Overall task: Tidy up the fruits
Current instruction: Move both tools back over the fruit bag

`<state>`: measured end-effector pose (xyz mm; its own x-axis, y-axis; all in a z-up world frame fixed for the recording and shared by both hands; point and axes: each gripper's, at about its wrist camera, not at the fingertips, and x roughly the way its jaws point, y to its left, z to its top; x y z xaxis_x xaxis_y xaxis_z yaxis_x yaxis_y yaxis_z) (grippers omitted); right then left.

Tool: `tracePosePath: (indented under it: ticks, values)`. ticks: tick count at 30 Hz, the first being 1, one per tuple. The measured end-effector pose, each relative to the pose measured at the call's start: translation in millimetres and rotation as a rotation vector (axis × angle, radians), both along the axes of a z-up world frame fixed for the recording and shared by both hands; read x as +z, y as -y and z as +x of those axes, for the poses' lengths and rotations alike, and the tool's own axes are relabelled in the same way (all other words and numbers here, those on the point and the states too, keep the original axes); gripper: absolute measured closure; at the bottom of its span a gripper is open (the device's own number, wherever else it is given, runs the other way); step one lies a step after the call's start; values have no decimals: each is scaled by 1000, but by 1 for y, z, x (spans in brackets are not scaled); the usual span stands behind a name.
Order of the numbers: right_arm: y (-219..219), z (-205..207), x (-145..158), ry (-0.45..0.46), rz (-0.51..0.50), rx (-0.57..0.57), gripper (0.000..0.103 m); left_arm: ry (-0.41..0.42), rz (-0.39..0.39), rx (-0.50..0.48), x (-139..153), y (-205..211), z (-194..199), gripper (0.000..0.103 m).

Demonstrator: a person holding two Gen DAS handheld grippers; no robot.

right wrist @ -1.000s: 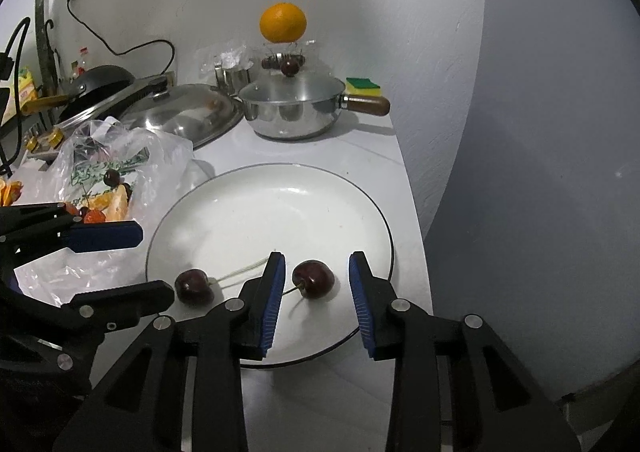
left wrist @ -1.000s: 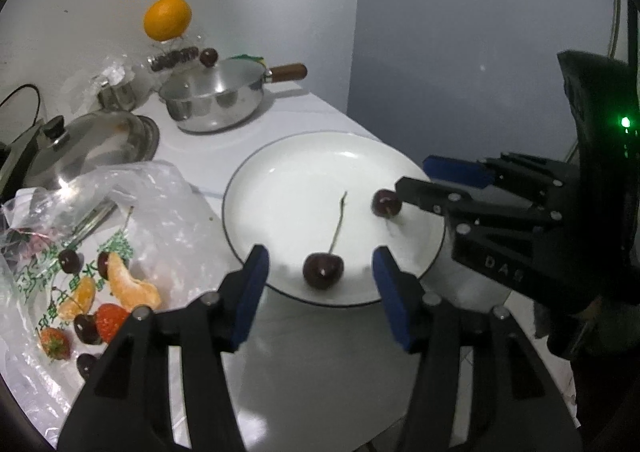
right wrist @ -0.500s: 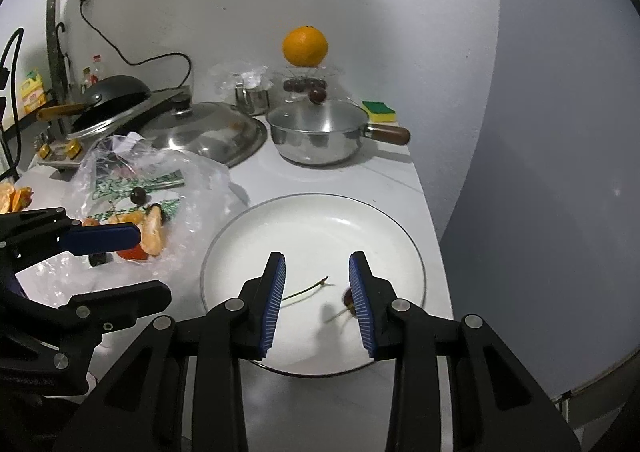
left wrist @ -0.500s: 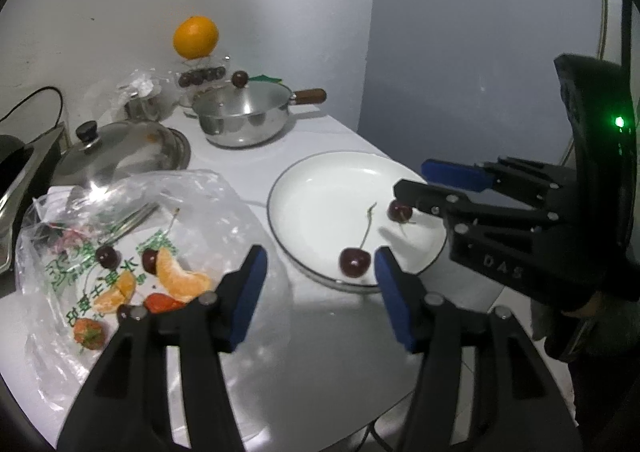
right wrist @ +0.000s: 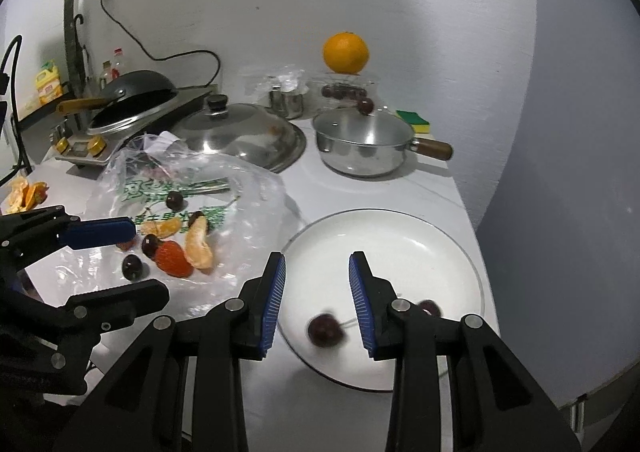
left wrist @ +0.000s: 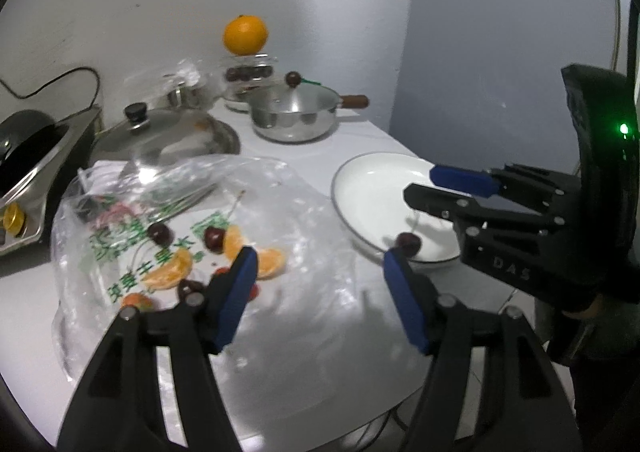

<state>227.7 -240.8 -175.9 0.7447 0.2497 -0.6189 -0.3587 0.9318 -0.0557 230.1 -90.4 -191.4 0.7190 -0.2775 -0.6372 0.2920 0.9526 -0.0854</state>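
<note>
Cherries (right wrist: 325,330) now lie on the plate (right wrist: 400,240) below the empty, narrow right gripper (right wrist: 317,272); left gripper (left wrist: 318,268), widening, has retreated toward the bag (left wrist: 312,220).

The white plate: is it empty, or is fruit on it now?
Not empty: two dark cherries lie near the front rim of the white plate.

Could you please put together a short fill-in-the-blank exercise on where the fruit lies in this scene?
1. The white plate holds ____ cherries.
2. The strawberry lies on the clear plastic ____.
3. The whole orange sits on a clear ____ that holds dark fruit.
4. Between its fingers the left gripper holds ____.

Missing words: two; bag; container; nothing
</note>
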Motion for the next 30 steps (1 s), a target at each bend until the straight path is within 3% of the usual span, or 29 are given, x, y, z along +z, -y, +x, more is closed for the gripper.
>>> tracePosePath:
  ticks: [16,30]
  values:
    - [-65,8,-13,-34,-38,81,68,-43,-24,108,-25,-66,3,36]
    - [-90,23,-26,-68,-35,133,68,-78,-19,143,-44,-86,13,37]
